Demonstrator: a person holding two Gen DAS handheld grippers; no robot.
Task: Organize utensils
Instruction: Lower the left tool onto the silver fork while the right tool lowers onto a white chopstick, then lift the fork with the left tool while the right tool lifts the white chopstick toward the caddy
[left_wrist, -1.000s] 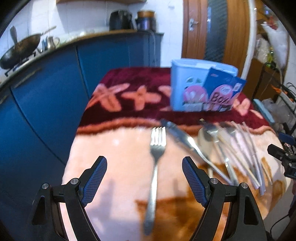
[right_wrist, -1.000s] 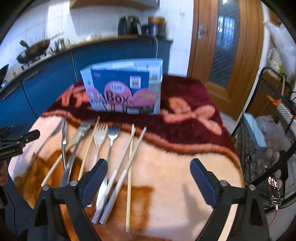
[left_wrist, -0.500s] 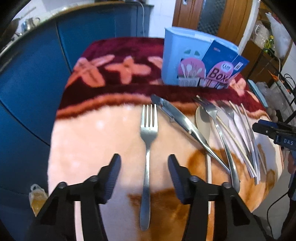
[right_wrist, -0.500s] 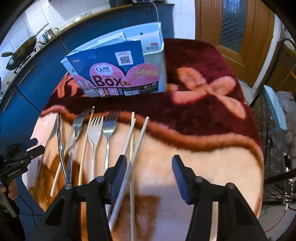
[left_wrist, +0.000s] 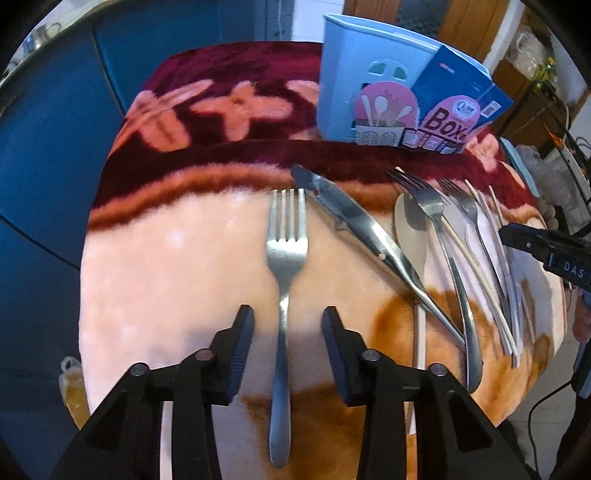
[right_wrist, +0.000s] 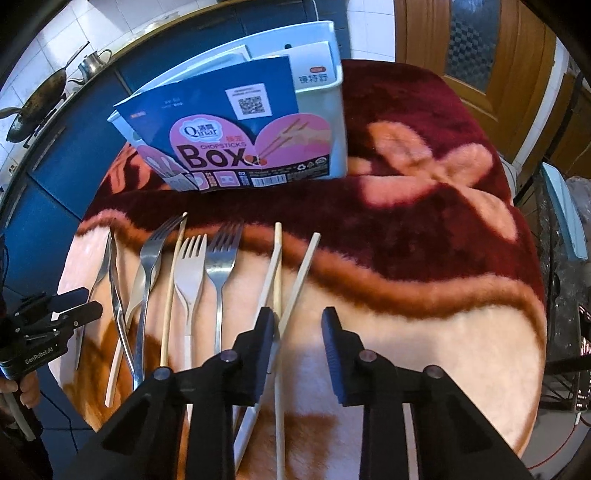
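Observation:
A steel fork (left_wrist: 286, 254) lies alone on the blanket, tines pointing away. My left gripper (left_wrist: 288, 326) hangs over its handle. The jaws are closing with the handle between them, and a gap shows on both sides. To its right lie a knife (left_wrist: 354, 221), a spoon (left_wrist: 410, 229), more forks and chopsticks. My right gripper (right_wrist: 297, 332) is over the pale chopsticks (right_wrist: 301, 273). Its jaws are closing too, with the sticks between them close to the left finger (right_wrist: 264, 332) and clear of the right one. The blue chopsticks box (right_wrist: 240, 122) stands upright behind the row.
The table wears a fuzzy maroon and peach blanket (right_wrist: 424, 229). Blue cabinets (left_wrist: 44, 129) stand at the left, with a wok (right_wrist: 33, 107) and a kettle on the counter. A wire rack (right_wrist: 561, 295) is at the right, and a wooden door (right_wrist: 461, 40) is behind.
Both grippers have tipped downward and come closer to the table. Their jaws have narrowed from wide open, the left around the fork handle and the right around the chopsticks.

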